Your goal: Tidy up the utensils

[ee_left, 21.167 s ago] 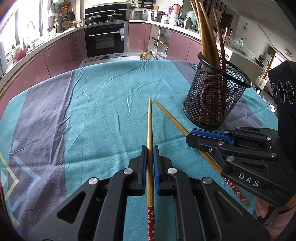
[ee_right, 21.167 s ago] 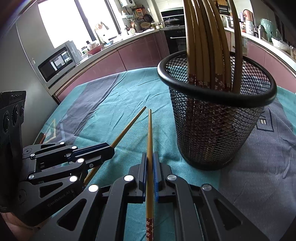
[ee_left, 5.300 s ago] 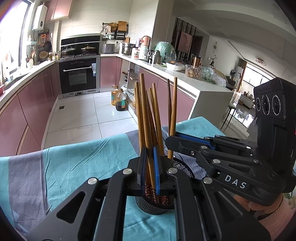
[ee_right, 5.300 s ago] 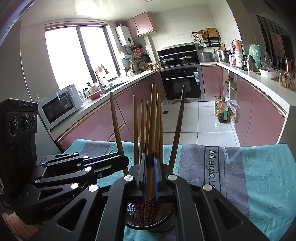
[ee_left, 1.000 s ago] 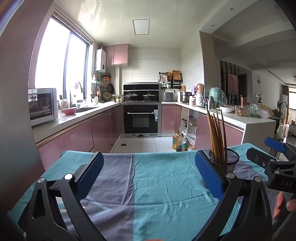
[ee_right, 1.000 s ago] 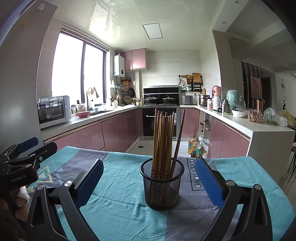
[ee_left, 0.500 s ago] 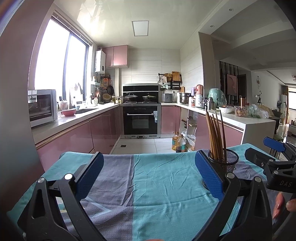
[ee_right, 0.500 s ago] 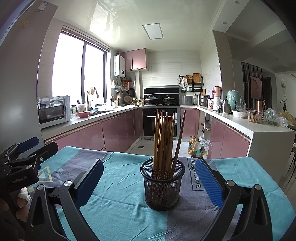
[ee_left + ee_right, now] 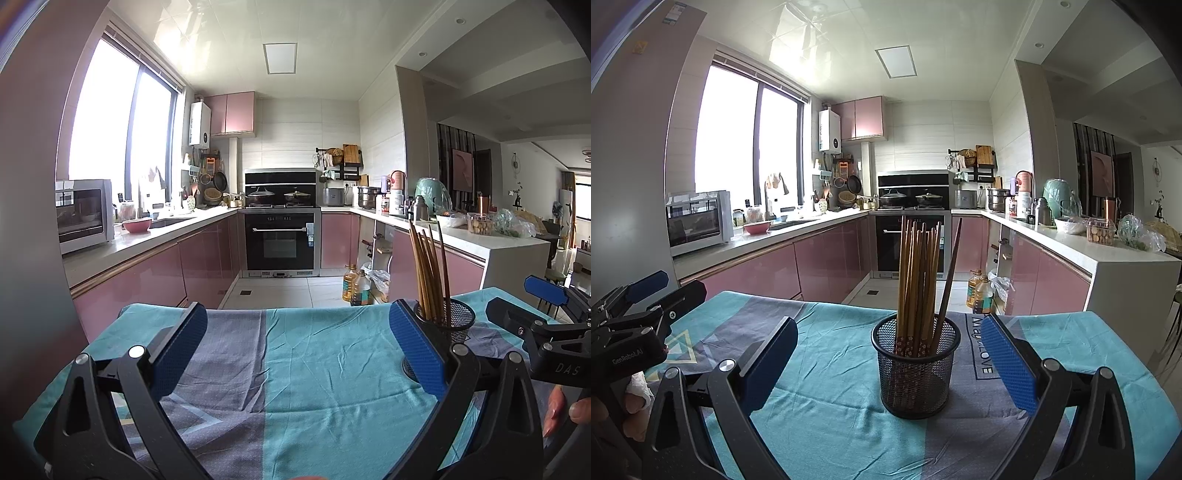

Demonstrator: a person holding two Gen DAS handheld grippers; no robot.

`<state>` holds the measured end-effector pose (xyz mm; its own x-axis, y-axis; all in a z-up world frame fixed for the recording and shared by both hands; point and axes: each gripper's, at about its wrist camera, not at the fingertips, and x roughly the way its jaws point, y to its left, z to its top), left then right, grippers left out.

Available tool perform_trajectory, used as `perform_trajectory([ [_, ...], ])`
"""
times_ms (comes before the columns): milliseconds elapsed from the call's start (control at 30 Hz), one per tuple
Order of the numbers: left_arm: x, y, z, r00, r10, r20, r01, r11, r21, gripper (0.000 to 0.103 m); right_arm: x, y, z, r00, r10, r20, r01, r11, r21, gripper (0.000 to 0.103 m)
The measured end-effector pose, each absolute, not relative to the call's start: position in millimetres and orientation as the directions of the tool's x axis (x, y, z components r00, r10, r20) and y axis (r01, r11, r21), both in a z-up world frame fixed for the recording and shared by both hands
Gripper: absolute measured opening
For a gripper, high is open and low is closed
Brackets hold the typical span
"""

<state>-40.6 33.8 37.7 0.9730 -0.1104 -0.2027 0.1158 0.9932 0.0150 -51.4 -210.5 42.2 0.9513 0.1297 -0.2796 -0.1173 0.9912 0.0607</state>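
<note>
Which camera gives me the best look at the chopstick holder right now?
The right wrist view. The mesh holder stands centred and whole between the open fingers, chopsticks upright inside. In the left wrist view the holder sits far right, partly hidden behind the left gripper's right finger.

Daylight floods a U-shaped kitchen through a tall window [image 9: 750, 155] on the left wall, above a white counter [image 9: 768, 236] holding a microwave [image 9: 698, 221]. Glossy pink cabinets [image 9: 827, 266] run beneath, flanking a black built-in oven [image 9: 282, 240] on the far tiled wall. A flat ceiling light panel [image 9: 895, 61] glows overhead. White floor tiles [image 9: 280, 291] stretch toward a table draped in a teal-and-grey cloth [image 9: 314, 362].
</note>
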Motion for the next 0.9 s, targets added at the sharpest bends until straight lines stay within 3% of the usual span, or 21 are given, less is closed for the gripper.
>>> perform_trajectory([
  [900, -41.8, 32.7, 36.8, 0.973, -0.11, -0.203, 0.116, 0.993, 0.015, 0.097, -51.5, -209.0, 42.3, 0.956, 0.116, -0.271, -0.105, 0.993, 0.057, 0.096],
])
